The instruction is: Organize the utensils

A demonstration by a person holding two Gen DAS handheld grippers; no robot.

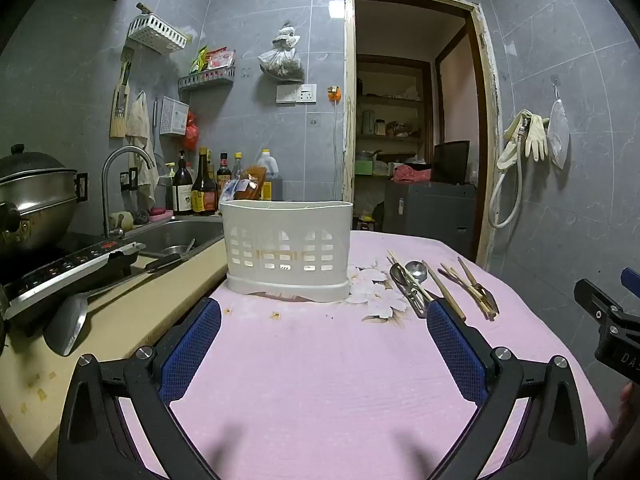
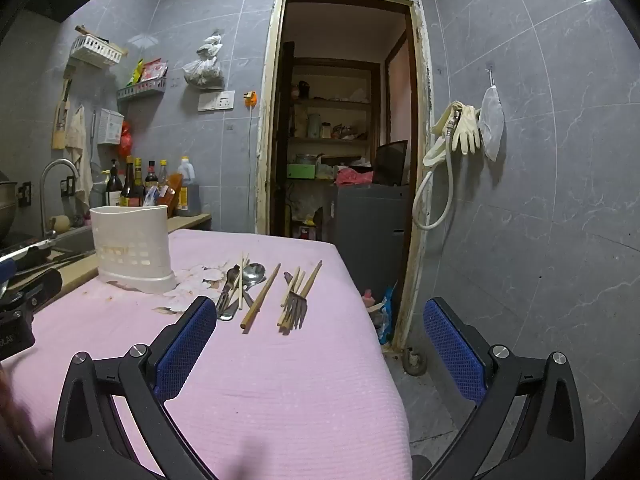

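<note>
A white slotted utensil caddy (image 1: 287,250) stands on the pink tablecloth (image 1: 320,360); it also shows in the right wrist view (image 2: 132,252). To its right lie metal spoons (image 1: 414,274), wooden chopsticks (image 1: 444,290) and a fork (image 1: 486,296). The right wrist view shows the spoons (image 2: 246,280), a chopstick (image 2: 260,300) and the fork (image 2: 296,306) on the cloth (image 2: 280,380). My left gripper (image 1: 324,312) is open and empty, in front of the caddy. My right gripper (image 2: 320,312) is open and empty, short of the utensils.
A beige counter (image 1: 120,320) at the left holds a spatula (image 1: 68,324), an induction cooker (image 1: 68,268), a pot (image 1: 36,196) and a sink (image 1: 176,236). Bottles (image 1: 200,188) stand behind the caddy. The table's right edge (image 2: 384,360) drops to the floor by a doorway (image 2: 344,120).
</note>
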